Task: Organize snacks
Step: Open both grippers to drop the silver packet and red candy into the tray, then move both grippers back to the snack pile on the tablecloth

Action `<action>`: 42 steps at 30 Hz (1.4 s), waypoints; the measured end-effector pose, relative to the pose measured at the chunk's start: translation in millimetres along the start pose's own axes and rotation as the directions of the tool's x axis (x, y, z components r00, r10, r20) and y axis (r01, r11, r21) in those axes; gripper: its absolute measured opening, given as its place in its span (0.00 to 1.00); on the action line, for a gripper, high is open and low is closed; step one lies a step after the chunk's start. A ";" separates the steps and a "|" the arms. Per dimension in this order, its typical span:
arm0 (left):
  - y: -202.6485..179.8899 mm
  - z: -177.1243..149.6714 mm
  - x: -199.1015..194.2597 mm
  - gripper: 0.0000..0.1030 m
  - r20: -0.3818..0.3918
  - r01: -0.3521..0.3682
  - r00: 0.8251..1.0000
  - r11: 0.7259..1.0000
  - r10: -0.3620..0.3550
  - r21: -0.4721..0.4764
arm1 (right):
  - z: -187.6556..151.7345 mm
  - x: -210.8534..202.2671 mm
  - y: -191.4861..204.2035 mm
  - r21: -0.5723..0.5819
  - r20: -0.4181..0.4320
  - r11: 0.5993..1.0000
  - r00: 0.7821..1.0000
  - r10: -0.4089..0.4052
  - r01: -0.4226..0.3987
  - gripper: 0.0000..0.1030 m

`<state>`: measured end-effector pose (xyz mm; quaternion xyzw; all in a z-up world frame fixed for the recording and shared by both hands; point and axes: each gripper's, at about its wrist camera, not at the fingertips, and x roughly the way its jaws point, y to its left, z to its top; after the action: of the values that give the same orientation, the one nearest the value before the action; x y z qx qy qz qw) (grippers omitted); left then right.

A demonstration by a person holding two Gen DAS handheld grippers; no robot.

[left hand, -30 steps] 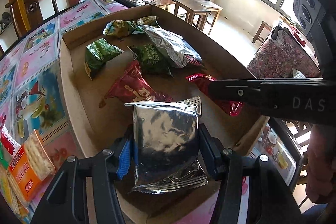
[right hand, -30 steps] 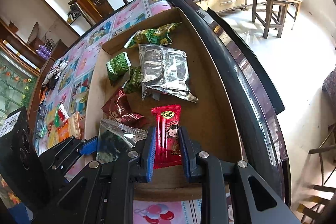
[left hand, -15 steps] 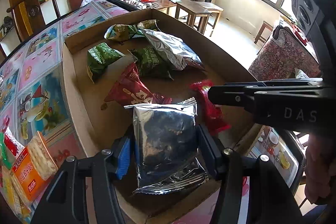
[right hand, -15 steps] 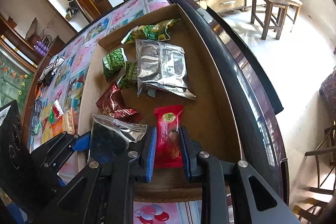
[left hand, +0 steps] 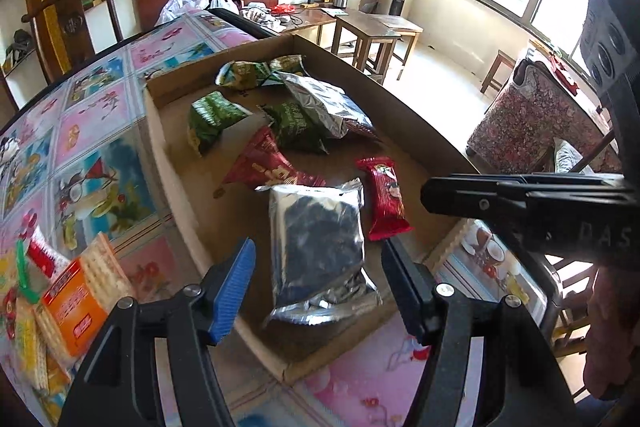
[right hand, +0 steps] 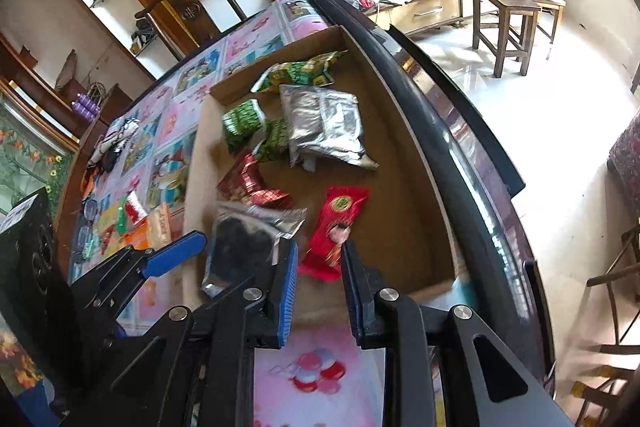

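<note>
Both packets released into shallow brown cardboard tray.
Left gripper fingers just opened, straddling silver foil pouch lengthwise, untouched; right gripper narrow, empty, red wrapped bar ahead.

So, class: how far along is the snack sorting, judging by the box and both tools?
Done: several packets, including the silver packet and red packet, lie inside the cardboard box. In hand: nothing; the left tool has just been opening, the silver packet between its pads but untouched, and the right tool is shut with the red packet beyond its tips. Left: cracker packs lie on the tablecloth beside the box.
</note>
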<state>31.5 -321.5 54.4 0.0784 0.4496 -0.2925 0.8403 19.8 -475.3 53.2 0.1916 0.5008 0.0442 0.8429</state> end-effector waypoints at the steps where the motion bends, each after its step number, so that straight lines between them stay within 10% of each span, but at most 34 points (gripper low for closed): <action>1: 2.0 -2.4 -3.8 0.63 0.000 -0.001 1.000 1.000 0.001 -0.004 | -2.7 -2.4 4.4 -0.001 0.000 1.000 1.000 0.007 -0.007 0.24; 17: 68.2 -56.8 -66.4 0.65 0.029 -0.076 0.996 0.988 0.081 -0.134 | -36.8 -0.8 80.0 -0.111 -0.041 0.990 0.996 0.077 -0.082 0.32; 27: 165.2 -113.2 -114.8 0.72 0.031 -0.232 0.968 0.934 0.250 -0.271 | -57.9 6.7 127.4 -0.210 -0.079 0.971 0.992 0.103 -0.118 0.39; 34: 227.6 -124.4 -112.0 0.73 -0.040 -0.325 0.943 0.888 0.331 -0.325 | -68.4 9.8 137.9 -0.224 -0.096 0.969 0.991 0.088 -0.108 0.40; 42: 243.0 -116.6 -78.3 0.74 -0.087 -0.344 0.939 0.898 0.333 -0.276 | -67.5 4.3 131.6 -0.209 -0.077 0.975 0.995 0.064 -0.079 0.41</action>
<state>52.0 -44.1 17.3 0.0379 0.4827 -0.0721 0.8720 -20.7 -334.0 69.2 0.1170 0.5152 0.1342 0.8384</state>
